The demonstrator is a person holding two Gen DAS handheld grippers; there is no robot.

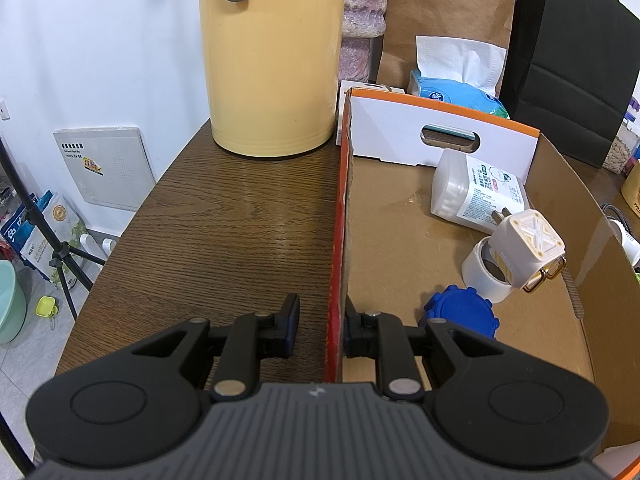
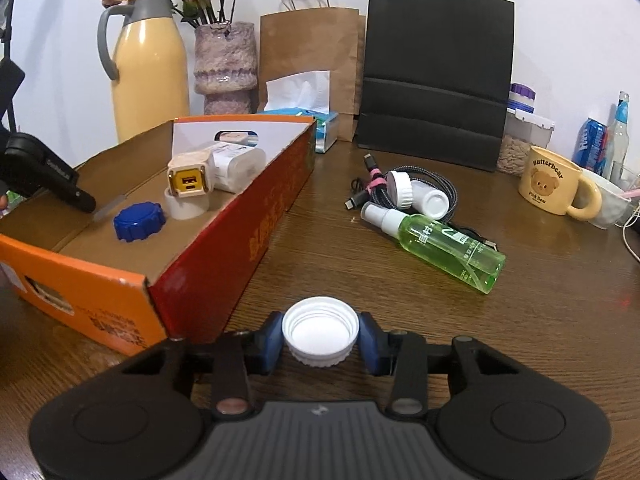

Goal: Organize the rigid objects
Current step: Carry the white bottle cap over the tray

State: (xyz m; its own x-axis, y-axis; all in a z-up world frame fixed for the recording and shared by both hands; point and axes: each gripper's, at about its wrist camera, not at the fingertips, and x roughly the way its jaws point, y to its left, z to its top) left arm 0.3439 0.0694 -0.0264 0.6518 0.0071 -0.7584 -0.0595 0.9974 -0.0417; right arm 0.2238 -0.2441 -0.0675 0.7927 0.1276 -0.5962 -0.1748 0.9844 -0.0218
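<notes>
**A:** Nearest the lens, the right gripper (image 2: 320,340) pinches a white cap (image 2: 320,330), open side up, low over the wooden table (image 2: 400,300); its blue pads press the rim from both sides.

**B:** And the left gripper (image 1: 320,326)?

**A:** It is clamped on the cardboard box (image 2: 224,240) wall, steadying it.

**B:** How far along is the sorting?

**A:** Partway, it seems. A blue cap (image 2: 139,222), tape roll (image 2: 186,206), plug adapter (image 2: 189,178) and white container (image 2: 238,168) lie in the box. Beyond, a green spray bottle (image 2: 440,246), small white bottle (image 2: 420,196) and coiled cable (image 2: 452,188) are left on the table.
</notes>
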